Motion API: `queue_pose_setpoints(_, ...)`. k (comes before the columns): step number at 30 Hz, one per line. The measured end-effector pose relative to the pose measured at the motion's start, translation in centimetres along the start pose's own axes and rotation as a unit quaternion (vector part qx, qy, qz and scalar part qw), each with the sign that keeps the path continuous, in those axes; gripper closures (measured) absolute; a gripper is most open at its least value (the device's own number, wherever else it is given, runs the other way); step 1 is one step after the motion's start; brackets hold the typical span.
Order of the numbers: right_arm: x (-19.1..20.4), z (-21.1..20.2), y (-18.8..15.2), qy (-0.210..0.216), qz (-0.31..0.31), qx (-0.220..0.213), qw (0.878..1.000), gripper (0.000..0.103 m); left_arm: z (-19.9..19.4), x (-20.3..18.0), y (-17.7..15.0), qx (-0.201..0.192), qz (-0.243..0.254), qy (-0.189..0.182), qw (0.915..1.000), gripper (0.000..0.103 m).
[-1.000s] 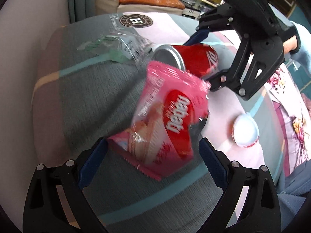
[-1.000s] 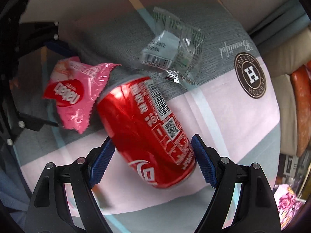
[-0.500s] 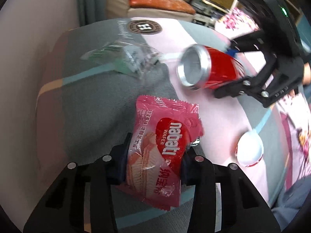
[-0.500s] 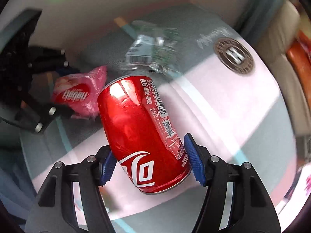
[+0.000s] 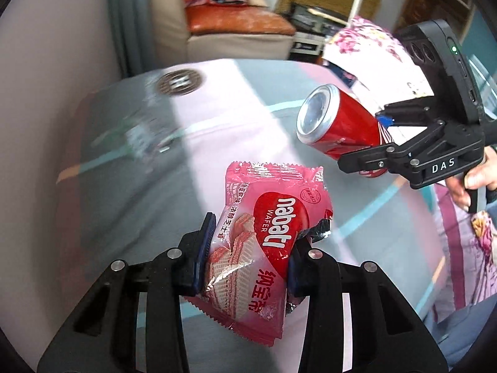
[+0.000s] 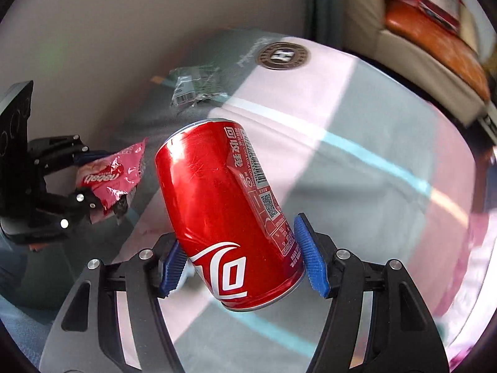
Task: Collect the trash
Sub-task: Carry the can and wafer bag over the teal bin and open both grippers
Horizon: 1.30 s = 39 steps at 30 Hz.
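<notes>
My left gripper is shut on a pink Nabati wafer wrapper and holds it above the cloth. My right gripper is shut on a red cola can, tilted and lifted off the table. In the left wrist view the can and right gripper are at upper right. In the right wrist view the wrapper and left gripper are at the left. A clear plastic wrapper lies on the cloth at the far side; it is blurred in the left wrist view.
The table is covered by a grey, pink and teal striped cloth with a round logo. A wall runs along the left. A cream and orange sofa stands beyond the table. A floral fabric lies at the far right.
Both grippers closed on their items and lifted them: the left on the wafer wrapper, the right on the can. Both have risen away from the cloth, and the clear wrapper stays put.
</notes>
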State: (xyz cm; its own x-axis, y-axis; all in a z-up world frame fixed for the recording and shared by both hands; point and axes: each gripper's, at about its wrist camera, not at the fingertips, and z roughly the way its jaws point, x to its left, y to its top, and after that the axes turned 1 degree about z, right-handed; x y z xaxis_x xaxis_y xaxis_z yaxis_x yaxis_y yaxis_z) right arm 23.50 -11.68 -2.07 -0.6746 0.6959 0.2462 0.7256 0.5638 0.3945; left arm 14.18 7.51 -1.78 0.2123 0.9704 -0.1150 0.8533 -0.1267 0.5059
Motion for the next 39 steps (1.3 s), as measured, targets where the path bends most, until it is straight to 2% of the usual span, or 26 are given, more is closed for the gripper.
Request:
queue_pose_setpoints(6,-2.6,-5.3,-5.5,-0.015,0.083,-0.039,0.996,0.041,1.6,-7.8,2.0,0.007,0.045,-0.033,0.9984,0.064)
queue_pose_setpoints(11,-6.7,-8.9,-10.8,-0.041,0.145,-0.064,0.986,0.041,4.1,-15.1,3.2,0.019,0.086,-0.070,0.9937,0.064)
queue_pose_setpoints(12,-8.1,-10.1,-12.9,-0.048,0.167,-0.073,0.982,0.041,4.5,-16.4,3.4,0.022,0.093,-0.075,0.9925,0.064)
queue_pose_setpoints(17,-11.7,-12.4,-17.2,-0.063,0.217,-0.088,0.970,0.041,7.1,-23.4,4.4,0.041,0.129,-0.104,0.9853,0.064)
queue_pose_setpoints(20,-14.4,-13.8,-20.8,-0.072,0.261,-0.098,0.958,0.041,8.5,-26.9,4.7,0.051,0.145,-0.116,0.9813,0.064)
queue_pose_setpoints(23,-16.2,-14.4,-22.6,-0.076,0.291,-0.105,0.948,0.041,9.7,-29.4,4.8,0.063,0.154,-0.126,0.9781,0.064)
queue_pose_setpoints(24,-17.2,-14.8,-23.9,-0.079,0.310,-0.108,0.941,0.041,10.1,-30.2,4.8,0.067,0.156,-0.127,0.9772,0.064)
queue_pose_setpoints(33,-21.1,-14.7,-27.9,-0.087,0.361,-0.111,0.922,0.041,12.8,-34.3,5.0,0.095,0.175,-0.132,0.9710,0.063)
queue_pose_setpoints(36,-22.0,-14.6,-28.6,-0.086,0.370,-0.107,0.919,0.040,13.2,-35.2,5.3,0.095,0.178,-0.133,0.9704,0.056)
queue_pose_setpoints(38,-22.7,-14.4,-29.1,-0.084,0.380,-0.102,0.915,0.040,13.2,-35.6,5.4,0.092,0.179,-0.131,0.9708,0.030)
queue_pose_setpoints(39,-22.7,-14.3,-29.1,-0.085,0.381,-0.101,0.915,0.040,13.1,-35.8,5.5,0.087,0.179,-0.128,0.9715,0.023)
